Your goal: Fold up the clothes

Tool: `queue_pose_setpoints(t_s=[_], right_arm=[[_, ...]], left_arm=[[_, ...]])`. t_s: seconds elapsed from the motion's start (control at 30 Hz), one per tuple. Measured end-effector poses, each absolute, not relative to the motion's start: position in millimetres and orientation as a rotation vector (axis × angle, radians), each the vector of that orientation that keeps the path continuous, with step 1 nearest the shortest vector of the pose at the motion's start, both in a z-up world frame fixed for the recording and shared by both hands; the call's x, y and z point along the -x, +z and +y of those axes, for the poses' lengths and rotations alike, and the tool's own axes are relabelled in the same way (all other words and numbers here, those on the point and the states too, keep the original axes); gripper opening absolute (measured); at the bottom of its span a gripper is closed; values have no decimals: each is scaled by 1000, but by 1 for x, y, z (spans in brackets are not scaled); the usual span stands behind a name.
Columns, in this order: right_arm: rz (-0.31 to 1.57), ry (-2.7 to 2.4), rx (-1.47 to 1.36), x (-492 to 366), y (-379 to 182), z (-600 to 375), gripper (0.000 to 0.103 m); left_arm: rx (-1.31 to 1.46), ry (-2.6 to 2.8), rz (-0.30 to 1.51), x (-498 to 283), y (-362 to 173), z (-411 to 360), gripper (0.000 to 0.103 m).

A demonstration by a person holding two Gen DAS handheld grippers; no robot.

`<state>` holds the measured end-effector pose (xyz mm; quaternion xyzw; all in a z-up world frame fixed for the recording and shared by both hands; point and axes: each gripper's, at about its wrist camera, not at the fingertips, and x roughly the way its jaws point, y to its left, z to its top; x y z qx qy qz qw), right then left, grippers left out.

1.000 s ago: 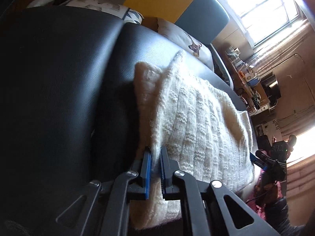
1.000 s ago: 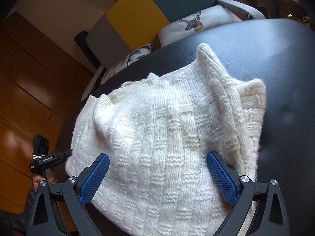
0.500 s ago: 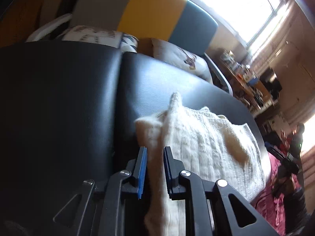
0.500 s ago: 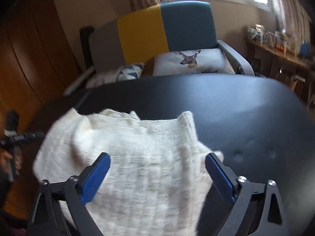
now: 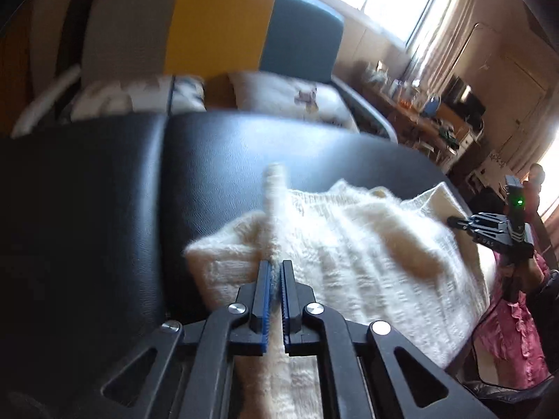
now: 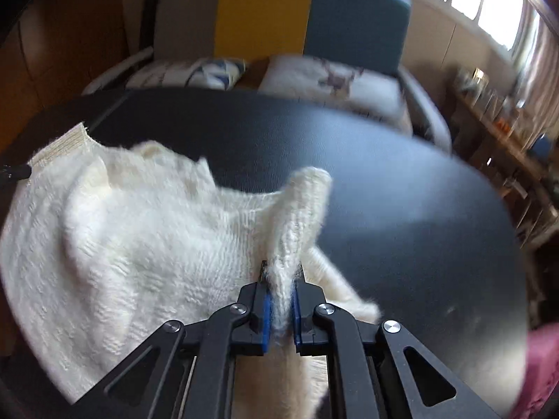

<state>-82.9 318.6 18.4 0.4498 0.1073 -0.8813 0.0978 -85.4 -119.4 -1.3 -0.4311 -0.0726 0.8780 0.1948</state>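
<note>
Cream knit sweater (image 6: 132, 244) lies bunched on the black padded surface (image 6: 401, 209). Right gripper (image 6: 279, 300) jaws have just been closing, now clenched on a raised fold of the knit. Left gripper (image 5: 275, 286) also just closed, pinching a sweater edge between its blue pads (image 5: 266, 296). Sofa (image 6: 314, 28) with cushions behind the surface. Both views blurred.

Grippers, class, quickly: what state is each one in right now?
Left gripper: just closed, shut on the white knitted sweater.
Right gripper: just closed, shut on a sweater fold.
</note>
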Motion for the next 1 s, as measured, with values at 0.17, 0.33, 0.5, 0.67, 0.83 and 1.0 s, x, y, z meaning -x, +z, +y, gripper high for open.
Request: queue_pose_setpoints(t_s=[0.17,0.33,0.5,0.67,0.83,1.0], right_arm=[[145,-2646,-1465,101,-4,349,8],[36,-2654,-1476,99,-13,355,17],[4,-2796,-1252,81,31,360,79],[7,-2494,-1169,84,42,303,95],[117,-2351,-1283,98,5,253,95],[253,-2288,-1335,94,-23,229,44]], left_arm=[[1343,2455,-293,105,-29,-135,4],[1363,2564,-332,110,-20,-144,10],[1209,2525,-253,103,19,-131,16],[1307,2300,0,124,1,-64,16],[1418,2187,70,146,-26,-27,17],[1443,2177,79,147,-40,-17,6]])
